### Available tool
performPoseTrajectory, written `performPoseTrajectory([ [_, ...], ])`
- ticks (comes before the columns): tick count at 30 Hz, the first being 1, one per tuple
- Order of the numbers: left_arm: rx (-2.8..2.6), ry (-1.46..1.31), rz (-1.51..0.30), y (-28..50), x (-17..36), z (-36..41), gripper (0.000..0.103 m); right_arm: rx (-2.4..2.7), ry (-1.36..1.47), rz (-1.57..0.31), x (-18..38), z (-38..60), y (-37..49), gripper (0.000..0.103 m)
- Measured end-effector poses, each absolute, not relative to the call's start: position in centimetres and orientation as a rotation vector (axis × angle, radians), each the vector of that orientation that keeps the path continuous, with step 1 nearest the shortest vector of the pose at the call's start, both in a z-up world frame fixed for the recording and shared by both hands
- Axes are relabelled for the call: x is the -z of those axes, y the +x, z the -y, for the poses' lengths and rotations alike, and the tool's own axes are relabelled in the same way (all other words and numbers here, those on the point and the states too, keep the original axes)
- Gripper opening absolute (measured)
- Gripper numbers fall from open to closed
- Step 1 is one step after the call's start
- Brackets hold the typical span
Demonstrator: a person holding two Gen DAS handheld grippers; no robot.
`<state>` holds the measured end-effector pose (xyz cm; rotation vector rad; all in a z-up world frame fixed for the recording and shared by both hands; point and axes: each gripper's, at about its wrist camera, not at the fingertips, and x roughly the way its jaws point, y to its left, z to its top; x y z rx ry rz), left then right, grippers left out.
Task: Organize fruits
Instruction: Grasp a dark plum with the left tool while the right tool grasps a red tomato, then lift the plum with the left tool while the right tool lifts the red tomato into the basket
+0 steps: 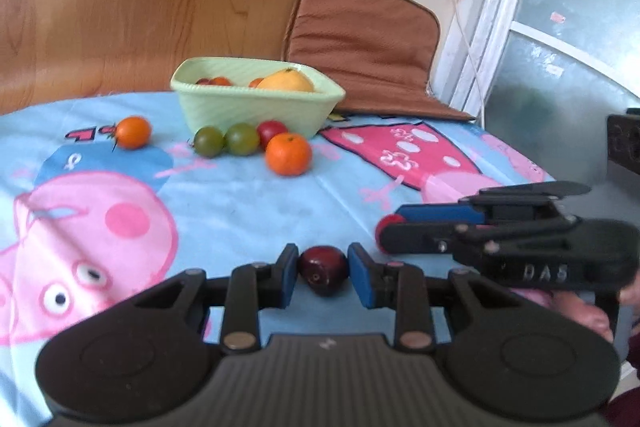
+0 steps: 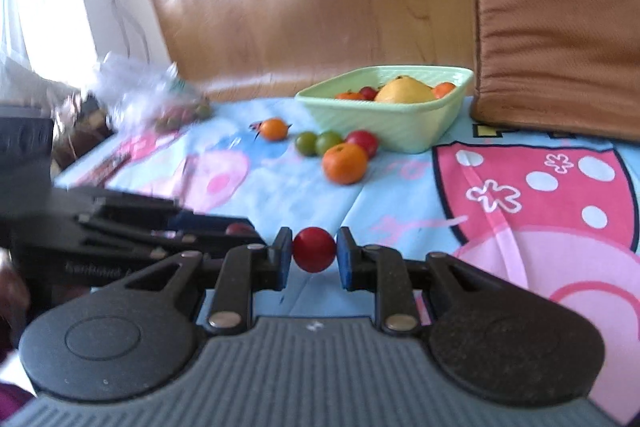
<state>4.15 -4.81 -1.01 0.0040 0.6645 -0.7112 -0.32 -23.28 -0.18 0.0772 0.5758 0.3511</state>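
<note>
Left wrist view shows our left gripper (image 1: pixel 323 277) with its blue-padded fingers (image 1: pixel 289 277) closed on a dark red cherry tomato (image 1: pixel 323 270), just above the worktop (image 1: pixel 248 203). Right wrist view shows the right gripper (image 2: pixel 314 255) pinching a bright red cherry tomato (image 2: pixel 314 249) the same way, low over the cloth.

We judge both fruits light, round, smooth-skinned and soft under thin skin, so they could burst under a hard squeeze or squirt out sideways. The widest middle, pads on opposite sides, looks like the sound hold, and that is where we have them.

Farther off stands a pale green basket (image 1: pixel 224 107) of ribbed, stiff-looking plastic, already holding a large yellow fruit (image 1: pixel 286 81) and a few small tomatoes. Just in front of it lie two green tomatoes (image 1: pixel 225 140), a red tomato (image 1: pixel 272 131) and a mandarin (image 1: pixel 288 153) with dimpled peel, firmer and heavier by our guess. An orange tomato (image 1: pixel 133 132) sits apart to the left.

A glossy cartoon-printed cloth covers the worktop; it looks slippery enough for round fruit to roll.
</note>
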Motion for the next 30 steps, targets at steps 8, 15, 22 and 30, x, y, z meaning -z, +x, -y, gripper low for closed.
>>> performPoseTrajectory([
  [8, 0.696, 0.033, -0.648, 4.0, 1.0, 5.4, 0.031, -0.348, 0.056, -0.595, 0.9, 22.9, -0.5, 0.036],
  [15, 0.697, 0.014, -0.651, 4.1, 1.0, 5.1, 0.031, -0.337, 0.034, -0.588, 0.8, 22.4, -1.1, 0.036],
  [22, 0.68, 0.012, -0.636, 4.0, 1.0, 5.0, 0.028, -0.299, 0.063, -0.578, 0.8, 22.3, -0.8, 0.028],
  [30, 0.674, -0.027, -0.66, 4.7, 1.0, 4.6, 0.027, -0.243, 0.166, -0.579, 1.2, 23.0, -0.1, 0.029],
])
